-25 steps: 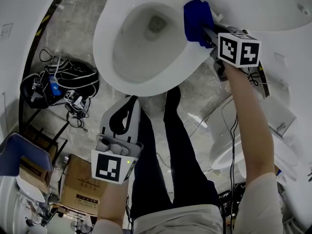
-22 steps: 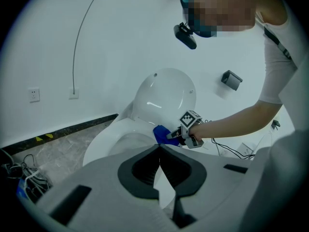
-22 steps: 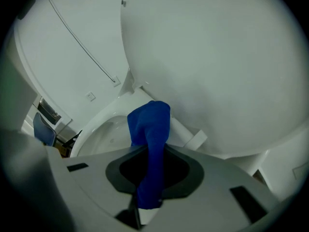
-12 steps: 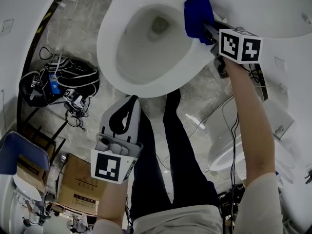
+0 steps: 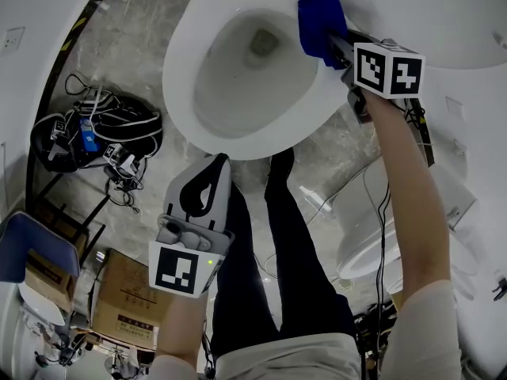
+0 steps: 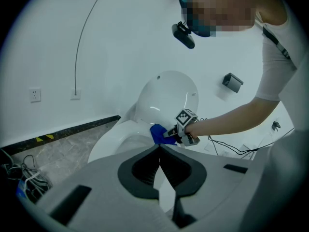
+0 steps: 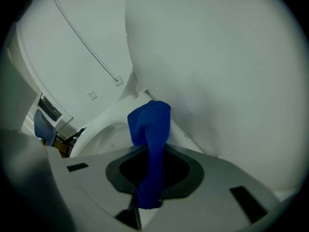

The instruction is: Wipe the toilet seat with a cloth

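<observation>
A white toilet stands with its lid [image 6: 166, 98] raised and its seat [image 5: 186, 93] down around the bowl. A blue cloth [image 5: 321, 20] lies pressed on the seat's rear right part, close to the lid hinge. My right gripper [image 5: 339, 47] is shut on the blue cloth [image 7: 150, 124], which sticks out past its jaws toward the seat [image 7: 108, 124]. My left gripper [image 5: 215, 165] hangs low in front of the bowl, apart from the seat, jaws shut with nothing in them. From the left gripper view I see the cloth [image 6: 158, 133] and the right gripper [image 6: 170, 135] beyond my left gripper [image 6: 159, 148].
A tangle of cables [image 5: 103, 137] lies on the marble floor left of the toilet. Cardboard boxes [image 5: 131, 299] and a blue chair [image 5: 20, 248] stand at the lower left. Another white toilet [image 5: 372, 228] sits at the right. The person's legs [image 5: 281, 244] stand before the bowl.
The right gripper has slid the cloth slightly further back along the seat's right side. The left gripper has hardly moved.
</observation>
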A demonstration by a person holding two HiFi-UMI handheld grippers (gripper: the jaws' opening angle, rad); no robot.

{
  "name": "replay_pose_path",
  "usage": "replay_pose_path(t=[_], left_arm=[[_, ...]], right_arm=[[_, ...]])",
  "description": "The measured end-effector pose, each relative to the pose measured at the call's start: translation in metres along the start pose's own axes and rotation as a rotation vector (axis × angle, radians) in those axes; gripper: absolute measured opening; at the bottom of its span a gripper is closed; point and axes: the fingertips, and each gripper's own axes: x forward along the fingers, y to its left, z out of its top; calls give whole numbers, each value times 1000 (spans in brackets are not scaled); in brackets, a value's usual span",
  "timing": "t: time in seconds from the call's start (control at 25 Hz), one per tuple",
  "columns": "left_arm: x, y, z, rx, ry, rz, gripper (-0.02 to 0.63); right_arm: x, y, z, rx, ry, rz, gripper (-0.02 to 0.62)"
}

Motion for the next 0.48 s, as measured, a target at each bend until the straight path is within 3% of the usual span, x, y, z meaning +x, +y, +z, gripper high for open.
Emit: replay_pose_path(t=[0.48], left_arm=[[-7, 7, -1, 3, 3, 6, 8]], right_arm=[[8, 8, 11, -20, -1, 0, 55]])
